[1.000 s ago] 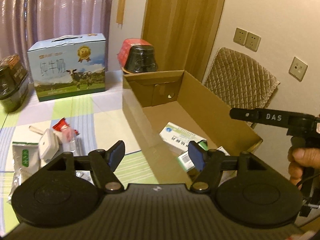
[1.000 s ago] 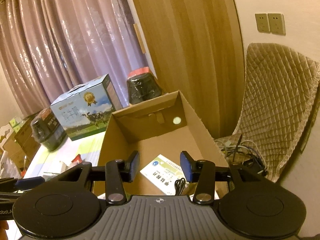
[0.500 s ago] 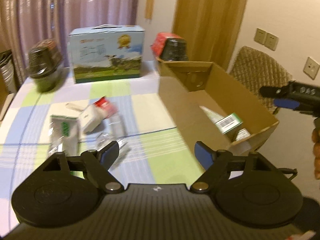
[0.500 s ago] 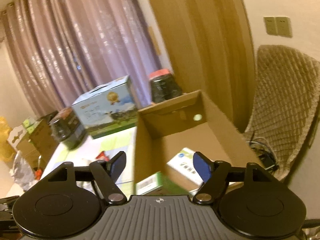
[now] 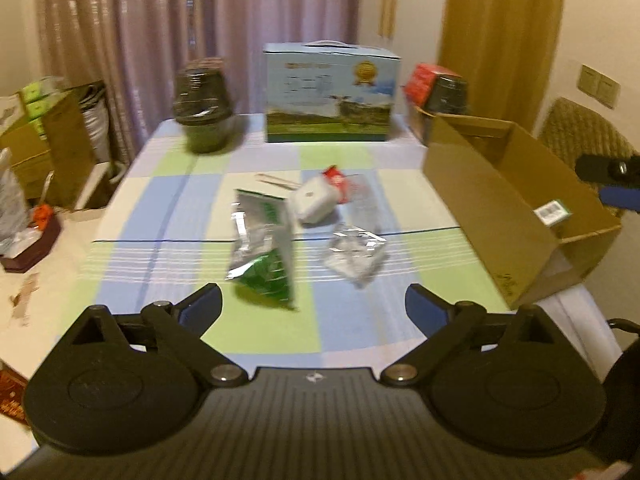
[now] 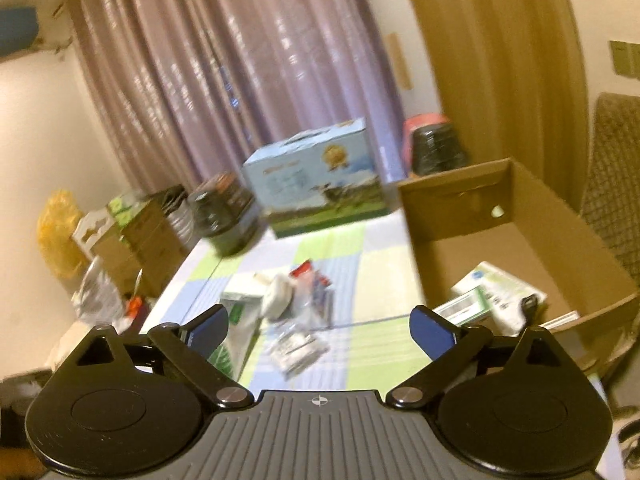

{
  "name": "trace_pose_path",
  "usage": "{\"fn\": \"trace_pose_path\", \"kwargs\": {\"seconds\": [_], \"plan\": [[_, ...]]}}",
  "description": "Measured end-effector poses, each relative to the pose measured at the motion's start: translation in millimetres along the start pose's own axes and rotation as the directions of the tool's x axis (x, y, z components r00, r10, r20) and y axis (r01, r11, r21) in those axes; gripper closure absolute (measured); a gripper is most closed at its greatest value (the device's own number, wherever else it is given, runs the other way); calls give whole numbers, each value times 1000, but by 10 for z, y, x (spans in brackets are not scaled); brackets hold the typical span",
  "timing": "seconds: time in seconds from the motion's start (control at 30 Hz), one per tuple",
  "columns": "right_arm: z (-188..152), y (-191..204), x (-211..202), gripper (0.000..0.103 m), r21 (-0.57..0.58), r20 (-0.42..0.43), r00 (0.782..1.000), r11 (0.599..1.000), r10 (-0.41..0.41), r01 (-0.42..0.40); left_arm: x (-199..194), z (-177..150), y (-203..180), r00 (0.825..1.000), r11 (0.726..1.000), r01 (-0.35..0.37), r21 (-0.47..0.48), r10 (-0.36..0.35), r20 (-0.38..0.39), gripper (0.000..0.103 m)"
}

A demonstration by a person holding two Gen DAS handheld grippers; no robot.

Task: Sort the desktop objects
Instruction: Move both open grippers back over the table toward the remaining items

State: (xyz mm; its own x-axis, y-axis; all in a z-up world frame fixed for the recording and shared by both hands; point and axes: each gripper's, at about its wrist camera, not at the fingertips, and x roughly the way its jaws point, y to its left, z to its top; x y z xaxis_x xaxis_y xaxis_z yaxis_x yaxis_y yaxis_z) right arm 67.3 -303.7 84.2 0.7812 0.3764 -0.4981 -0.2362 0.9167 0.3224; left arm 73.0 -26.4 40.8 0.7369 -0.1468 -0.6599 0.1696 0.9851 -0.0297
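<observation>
The left gripper (image 5: 313, 304) and right gripper (image 6: 319, 328) are seen empty, jaws opening – the foil pouch (image 5: 264, 252), judged light, crinkly and slippery, is best pinched at an edge.

Packets (image 5: 264, 252) loose beside cardboard box (image 5: 500, 200)

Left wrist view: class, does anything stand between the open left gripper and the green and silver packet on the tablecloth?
Nothing visible does. The green and silver packet lies just beyond the left gripper, whose jaws are opening, empty, with only bare tablecloth between them.
</observation>
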Motion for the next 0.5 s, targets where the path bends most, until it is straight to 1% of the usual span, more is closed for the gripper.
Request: {"fn": "trace_pose_path", "kwargs": {"seconds": [0.07, 0.2, 0.4, 0.5], "plan": [[-68, 99, 46, 7, -30, -15, 1000, 1000, 2, -3, -46, -21, 99, 1000, 1000, -16, -8, 16, 4, 6], [-187, 237, 116, 7, -53, -49, 999, 998, 15, -18, -126, -61, 268, 999, 999, -42, -28, 42, 10, 5], [-300, 414, 186, 6, -96, -89, 995, 994, 34, -43, -162, -113, 404, 999, 998, -50, -46, 50, 3, 4], [-347, 459, 230, 5, -111, -109, 993, 993, 38, -50, -158, -128, 439, 999, 998, -44, -53, 44, -4, 4]]}}
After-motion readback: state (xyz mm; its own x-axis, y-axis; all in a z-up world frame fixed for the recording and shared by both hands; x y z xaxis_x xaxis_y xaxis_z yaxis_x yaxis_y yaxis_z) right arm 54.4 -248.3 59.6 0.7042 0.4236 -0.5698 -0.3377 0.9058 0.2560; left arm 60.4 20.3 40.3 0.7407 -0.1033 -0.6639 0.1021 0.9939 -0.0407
